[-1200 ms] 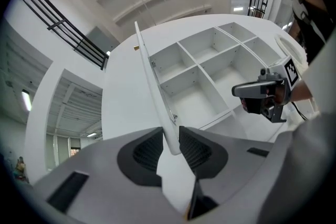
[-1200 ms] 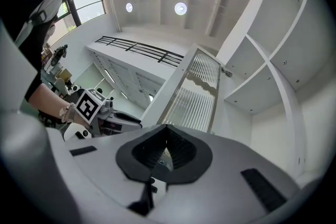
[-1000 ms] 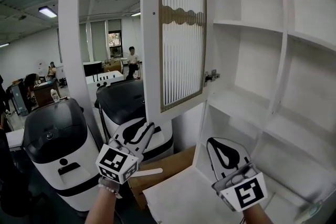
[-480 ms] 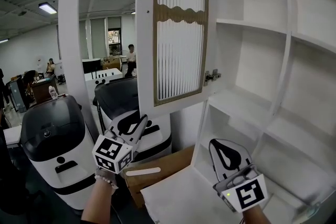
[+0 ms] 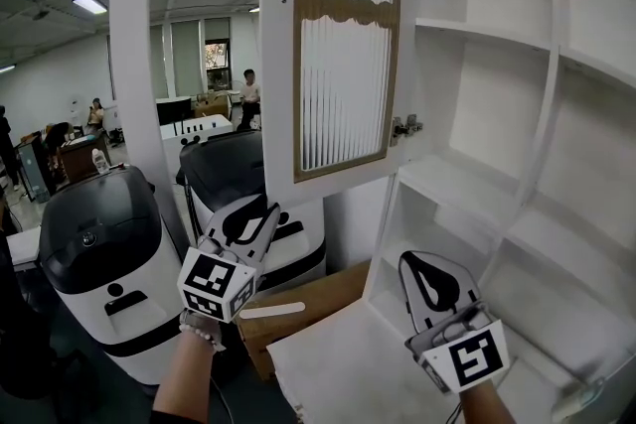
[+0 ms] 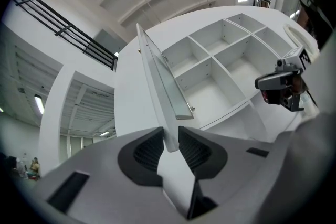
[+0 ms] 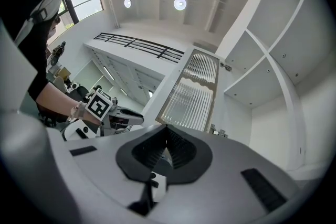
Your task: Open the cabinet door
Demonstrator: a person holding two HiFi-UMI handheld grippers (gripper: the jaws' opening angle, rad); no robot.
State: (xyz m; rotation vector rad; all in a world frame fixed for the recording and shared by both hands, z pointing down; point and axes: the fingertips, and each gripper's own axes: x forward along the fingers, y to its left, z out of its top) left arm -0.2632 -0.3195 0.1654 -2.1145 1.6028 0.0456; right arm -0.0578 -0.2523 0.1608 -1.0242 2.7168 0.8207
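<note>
At the frame's left lies an open office with a ceiling light (image 5: 89,3), a far window (image 5: 217,65), distant people (image 5: 248,92) and two black-topped white machines (image 5: 99,253).

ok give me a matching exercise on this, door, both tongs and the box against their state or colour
1 door
2 left tongs
3 right tongs
4 box

a shut, holding nothing
b brown
c open, ribbed glass panel
d clamped on the door's bottom corner

Pairs: 1-c, 2-d, 3-a, 4-b
</note>
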